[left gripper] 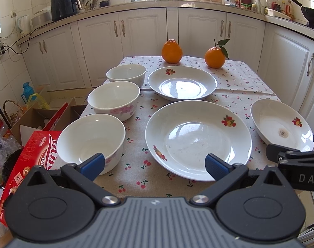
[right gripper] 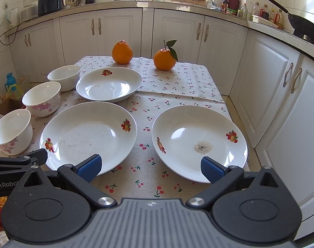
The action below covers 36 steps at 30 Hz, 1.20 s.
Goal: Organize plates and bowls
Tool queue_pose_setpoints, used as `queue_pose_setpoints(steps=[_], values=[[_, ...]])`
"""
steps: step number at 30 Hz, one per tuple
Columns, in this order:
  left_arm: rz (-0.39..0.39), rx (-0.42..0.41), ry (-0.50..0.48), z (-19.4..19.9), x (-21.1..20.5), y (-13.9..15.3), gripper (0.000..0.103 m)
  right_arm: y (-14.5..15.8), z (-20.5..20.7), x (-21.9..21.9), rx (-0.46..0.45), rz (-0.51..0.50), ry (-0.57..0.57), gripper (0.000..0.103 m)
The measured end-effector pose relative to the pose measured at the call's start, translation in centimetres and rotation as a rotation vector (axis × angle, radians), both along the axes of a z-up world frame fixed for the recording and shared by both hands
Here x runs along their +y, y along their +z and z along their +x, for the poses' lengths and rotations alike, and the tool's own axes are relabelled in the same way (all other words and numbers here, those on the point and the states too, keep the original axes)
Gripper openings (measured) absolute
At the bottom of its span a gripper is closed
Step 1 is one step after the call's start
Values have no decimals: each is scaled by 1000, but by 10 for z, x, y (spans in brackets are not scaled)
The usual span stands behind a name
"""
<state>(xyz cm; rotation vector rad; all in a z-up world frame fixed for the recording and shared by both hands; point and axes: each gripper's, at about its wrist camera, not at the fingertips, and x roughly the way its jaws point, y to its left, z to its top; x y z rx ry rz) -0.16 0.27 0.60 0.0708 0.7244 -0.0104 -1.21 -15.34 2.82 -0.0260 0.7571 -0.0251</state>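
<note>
1. Our left gripper (left gripper: 155, 164) fills the bottom of its frame, jaws spread wide and holding nothing; our right gripper (right gripper: 150, 165) sits the same way.
2. We judge the coming move turns on the middle plate (left gripper: 198, 138), lower centre, dead ahead of the left gripper, nearer it than the right.
3. We see the stained plate (right gripper: 199, 142) lower right, straight before the right gripper.
4. We find the far plate (left gripper: 181, 82) at mid-frame.
5. Three bowls (left gripper: 113, 99) run up the left side, apparently not touching.
</note>
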Motion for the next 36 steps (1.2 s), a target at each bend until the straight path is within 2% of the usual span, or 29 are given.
queue_pose_setpoints(steps=[11,22,28,33,36], values=[[11,-2,-43,8,-8,2,102,1,3,-9,-16,15,14,103],[-20,-9,-93,24,-6,7,102,5,11,-33,-42,39,3,103],[19,-34,-121,33,-9,9,102,13,10,-48,-97,-5,28,103],[2,-75,-153,38,-8,13,102,12,7,-70,-133,-35,14,103],[2,-68,-194,45,-10,15,102,7,5,-82,-137,-48,13,103]])
